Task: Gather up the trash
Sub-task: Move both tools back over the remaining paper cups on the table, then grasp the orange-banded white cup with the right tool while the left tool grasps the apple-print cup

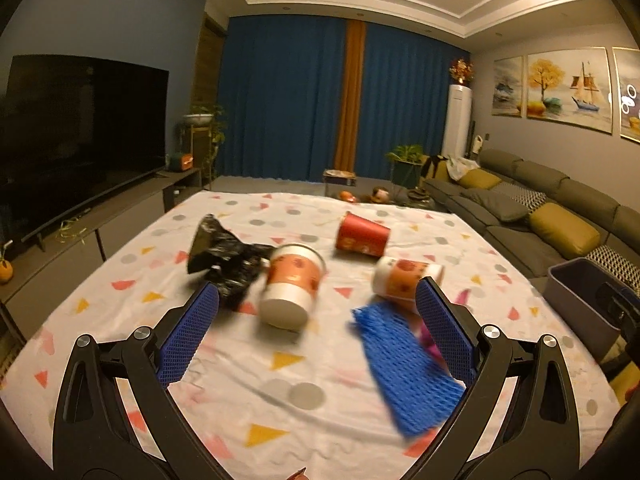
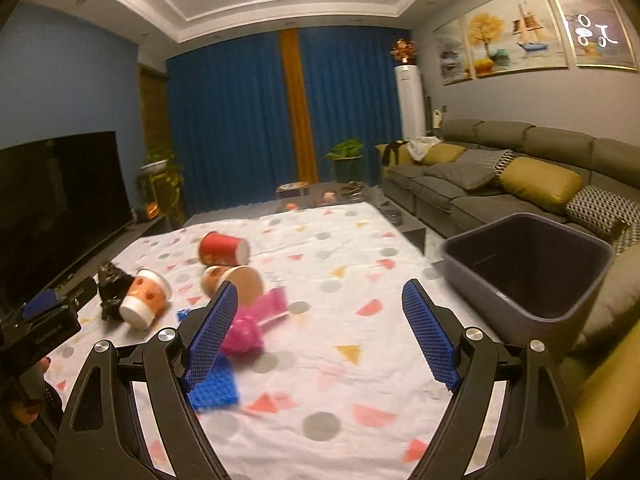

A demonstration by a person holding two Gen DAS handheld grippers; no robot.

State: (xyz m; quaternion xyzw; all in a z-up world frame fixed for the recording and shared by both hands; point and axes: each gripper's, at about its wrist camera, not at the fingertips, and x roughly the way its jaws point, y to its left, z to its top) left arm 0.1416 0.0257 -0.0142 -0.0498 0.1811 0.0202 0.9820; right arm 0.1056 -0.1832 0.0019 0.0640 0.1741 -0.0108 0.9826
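Both my left gripper (image 1: 316, 292) and right gripper (image 2: 320, 294) gape wide, empty; bare patterned white tablecloth (image 2: 360, 360) lies left of the grey plastic bin (image 2: 532, 280), whose inside only my right view shows.

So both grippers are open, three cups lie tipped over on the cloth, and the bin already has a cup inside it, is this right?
One part is wrong: the bin has no cup inside; the right wrist view shows only bare dark wall. The three cups lie tipped on the cloth, and the left gripper and right gripper are open.
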